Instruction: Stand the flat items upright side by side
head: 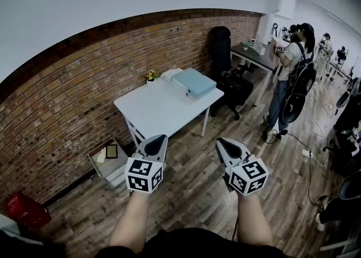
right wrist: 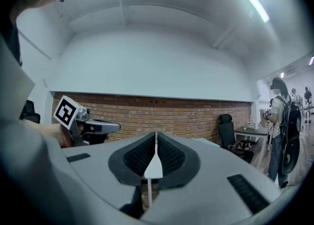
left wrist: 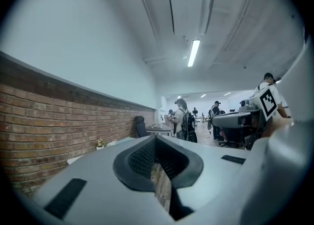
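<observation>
Both tongs are closed with nothing between the jaws: the left gripper (head: 156,140) at 7 o'clock in the head view, the right gripper (head: 227,143) at 5 o'clock. Light-blue flat items (head: 193,81) lie on the white table (head: 148,110), at 12 o'clock from the tongs and well apart.

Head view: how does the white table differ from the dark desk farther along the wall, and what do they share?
The white table has a white top; the dark desk a dark grey one. Light blue flat items lie on the white table; a person stands at the dark desk. Both stand by the brick wall.
</observation>
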Motion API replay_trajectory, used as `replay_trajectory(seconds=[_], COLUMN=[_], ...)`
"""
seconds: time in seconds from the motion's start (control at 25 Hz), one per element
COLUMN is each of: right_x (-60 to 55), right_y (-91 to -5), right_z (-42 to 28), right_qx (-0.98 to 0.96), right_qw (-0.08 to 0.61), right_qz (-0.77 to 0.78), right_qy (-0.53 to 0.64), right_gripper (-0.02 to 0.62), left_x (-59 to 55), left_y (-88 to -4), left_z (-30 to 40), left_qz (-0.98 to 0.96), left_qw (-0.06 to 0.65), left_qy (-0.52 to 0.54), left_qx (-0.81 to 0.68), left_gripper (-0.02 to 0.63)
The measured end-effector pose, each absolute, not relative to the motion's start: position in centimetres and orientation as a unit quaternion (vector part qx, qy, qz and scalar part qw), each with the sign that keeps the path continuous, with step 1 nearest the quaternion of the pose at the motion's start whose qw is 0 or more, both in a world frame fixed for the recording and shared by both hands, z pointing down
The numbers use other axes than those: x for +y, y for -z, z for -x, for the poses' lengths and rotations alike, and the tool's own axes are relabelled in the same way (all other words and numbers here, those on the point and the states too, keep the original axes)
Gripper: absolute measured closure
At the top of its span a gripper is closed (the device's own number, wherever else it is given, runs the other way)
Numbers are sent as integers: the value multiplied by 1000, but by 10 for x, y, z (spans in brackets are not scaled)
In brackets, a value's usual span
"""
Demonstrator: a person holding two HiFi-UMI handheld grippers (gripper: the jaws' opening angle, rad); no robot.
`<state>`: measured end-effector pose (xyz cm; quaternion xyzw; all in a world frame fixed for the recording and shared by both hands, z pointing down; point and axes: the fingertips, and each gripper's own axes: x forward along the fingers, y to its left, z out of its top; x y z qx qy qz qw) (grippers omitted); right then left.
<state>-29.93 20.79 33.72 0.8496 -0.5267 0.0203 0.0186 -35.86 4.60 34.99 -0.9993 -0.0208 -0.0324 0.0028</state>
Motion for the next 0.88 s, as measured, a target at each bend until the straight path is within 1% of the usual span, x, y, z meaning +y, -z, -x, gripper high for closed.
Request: replay_trajectory(seconds=[0.16, 0.32, 0.4, 0.44, 0.48, 0.68, 0.8, 0.88], right_x=[208, 206, 204, 203, 202, 197, 197, 197], right_y=[-341, -346, -349, -350, -351, -354, -355, -356], right_z=[299, 300, 301, 301, 302, 305, 304, 304], right_qx=[-530, -538, -541, -543, -545, -552, -550, -553], right_qw=[2, -1, 0, 1, 1, 3, 0, -2], right_qz=[-847, -842, -839, -838, -836, -831, -833, -830], right_qy=[-34, -50, -56, -59, -61, -65, -66, -67], right_gripper=[502, 398, 346, 323, 302, 208, 126, 98], left_x=[47, 42, 41, 41, 42, 46, 51, 54], left_y=[-352, -354, -356, -357, -359, -366, -370, -372], left_z=[360, 362, 362, 362, 361, 360, 358, 357], left_qz=[999, 999, 999, 999, 999, 998, 997, 996], left_qw=[-8, -14, -18, -20, -21, -22, -21, -21], left_qy=[28, 29, 35, 38, 41, 55, 64, 67], left_qx=[-27, -21, -21, -22, -24, -36, -45, -50], left_gripper=[588, 573, 519, 472, 440, 349, 280, 242])
